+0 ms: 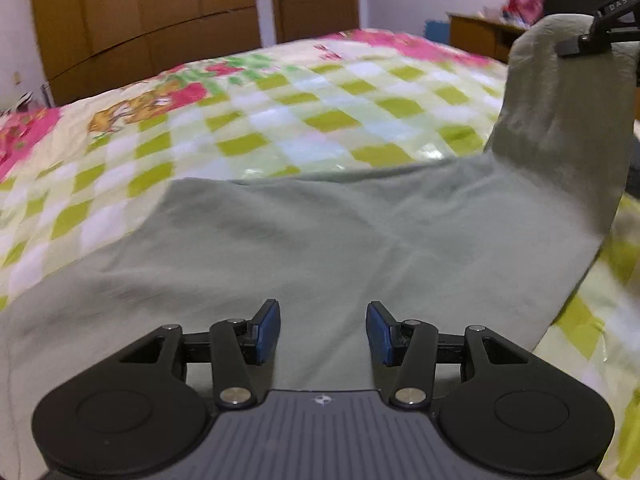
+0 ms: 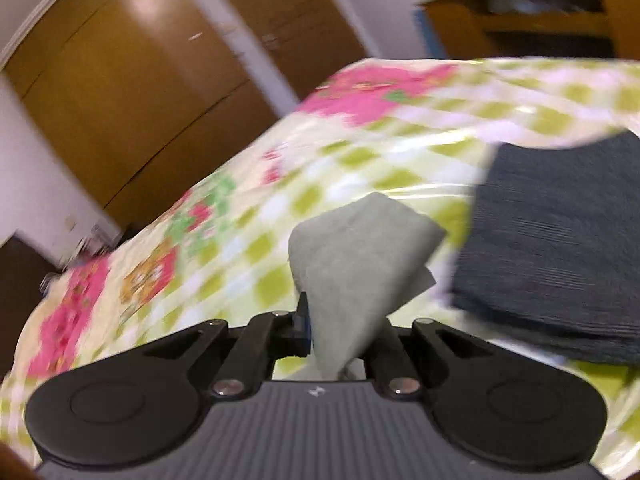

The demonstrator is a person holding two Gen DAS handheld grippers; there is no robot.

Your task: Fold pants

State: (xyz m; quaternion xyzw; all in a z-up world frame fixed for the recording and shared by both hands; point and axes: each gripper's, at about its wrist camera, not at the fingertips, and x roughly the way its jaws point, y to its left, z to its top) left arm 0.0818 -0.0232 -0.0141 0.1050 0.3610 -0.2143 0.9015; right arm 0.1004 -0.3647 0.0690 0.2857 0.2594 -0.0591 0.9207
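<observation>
Hovering over the grey-green pants (image 1: 304,248), the left tool (image 1: 323,330) is standing with its blue pads apart and nothing between them, the cloth lying just beneath. The pants are spreading flat across the near part of the bed (image 1: 248,120), their far edge running level across the checked cover, with open cover lying beyond as far as the wooden wardrobe (image 1: 140,20). At the right edge one end of the pants is rising off the bed, pinched at its top by the right tool (image 1: 576,46). On the right wrist view the right tool (image 2: 340,332) is clamping that fold of pants (image 2: 360,256), while dark folded cloth (image 2: 560,248) is sitting near on the right.
</observation>
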